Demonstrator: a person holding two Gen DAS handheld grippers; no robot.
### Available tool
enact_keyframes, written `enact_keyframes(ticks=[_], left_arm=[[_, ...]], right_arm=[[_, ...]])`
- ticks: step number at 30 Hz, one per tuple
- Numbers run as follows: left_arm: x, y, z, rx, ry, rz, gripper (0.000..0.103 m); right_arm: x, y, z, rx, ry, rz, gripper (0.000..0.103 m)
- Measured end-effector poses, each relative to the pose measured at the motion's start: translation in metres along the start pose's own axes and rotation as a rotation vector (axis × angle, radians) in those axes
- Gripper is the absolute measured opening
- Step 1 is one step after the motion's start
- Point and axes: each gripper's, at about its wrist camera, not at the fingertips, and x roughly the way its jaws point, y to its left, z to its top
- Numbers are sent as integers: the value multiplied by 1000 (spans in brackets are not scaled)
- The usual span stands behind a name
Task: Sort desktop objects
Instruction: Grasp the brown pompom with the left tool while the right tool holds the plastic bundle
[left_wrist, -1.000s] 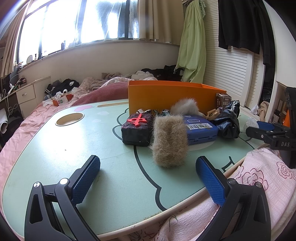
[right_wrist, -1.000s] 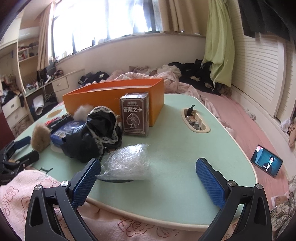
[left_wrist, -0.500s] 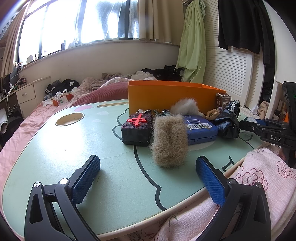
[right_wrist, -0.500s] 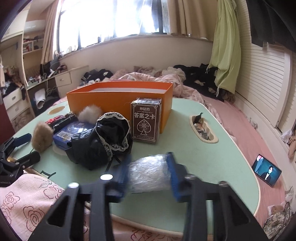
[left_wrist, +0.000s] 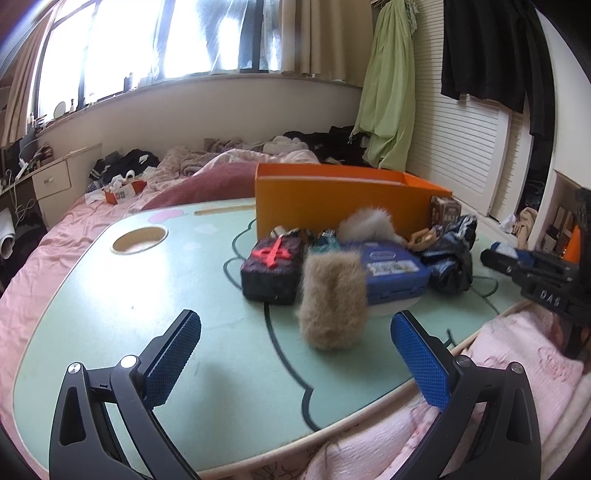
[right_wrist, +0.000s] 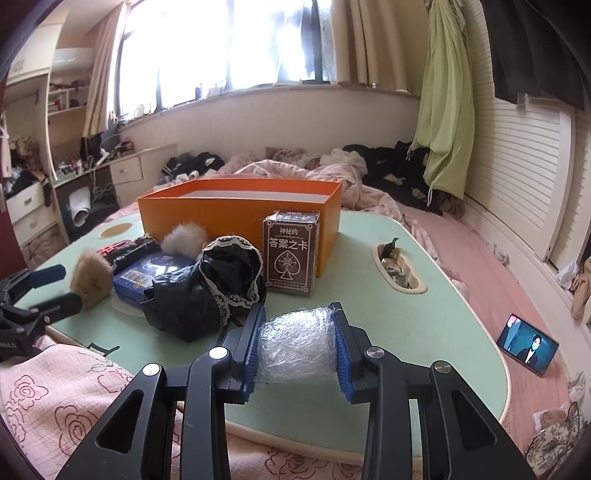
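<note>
Crinkled clear plastic, a small wrapped bundle, now sits squeezed between the blue pads of our right gripper; a second ago those jaws stood wide with the bundle lying loose on the green table. The bundle is at the table's near edge, and we cannot tell whether it has left the surface. We judge the first pick of the sort is secured and a carry to the orange box is next.

Our left gripper has not shifted: jaws wide, nothing between them, hovering over the table short of the tan fur piece.

Between bundle and box:
- brown card box, upright, just before the orange wall
- black lace-trimmed cloth, just left of the bundle
- blue case and a pale pompom further left

A lift above the card box looks needed. The wrap looks soft, so we judge it may deform or slip.
</note>
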Motion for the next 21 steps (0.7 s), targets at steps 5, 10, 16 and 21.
enact_keyframes(ticks=[5,10,16,21], left_arm=[[5,-12,16,53,2,-7,88],[33,-15,19,44,109,-14,27],[21,-4,15,-16,61,-46,27],[1,-7,18,-6,-2,-79,27]], right_arm=[[1,-1,-1,6,7,5,34],[1,-1,-1,8,5,4,34],[-1,1,-2,13,-2,5,34],[-5,-1,2,15,-16,9,34]])
